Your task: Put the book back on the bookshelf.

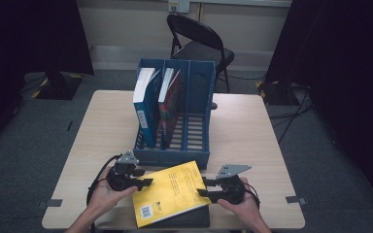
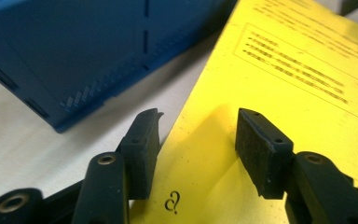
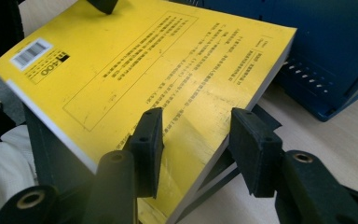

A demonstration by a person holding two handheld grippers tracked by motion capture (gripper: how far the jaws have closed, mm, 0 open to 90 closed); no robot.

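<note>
A yellow book (image 1: 172, 191) lies tilted on a dark flat object (image 1: 184, 218) at the table's near edge. My left gripper (image 1: 148, 183) is at the book's left edge and my right gripper (image 1: 202, 187) at its right corner. In the left gripper view the jaws (image 2: 198, 140) straddle the yellow book's (image 2: 298, 70) edge, one pad beside it and one just over the cover, with a gap. In the right gripper view the jaws (image 3: 198, 140) bracket the book's (image 3: 144, 60) corner, one pad above the cover and one below the page edge. Neither pair visibly presses.
A blue three-slot file rack (image 1: 175, 158) stands just behind the yellow book, with two upright books (image 1: 145, 102) in its left slots and its right slot bare. A folding chair (image 1: 199, 43) is beyond the wooden table (image 1: 252, 141).
</note>
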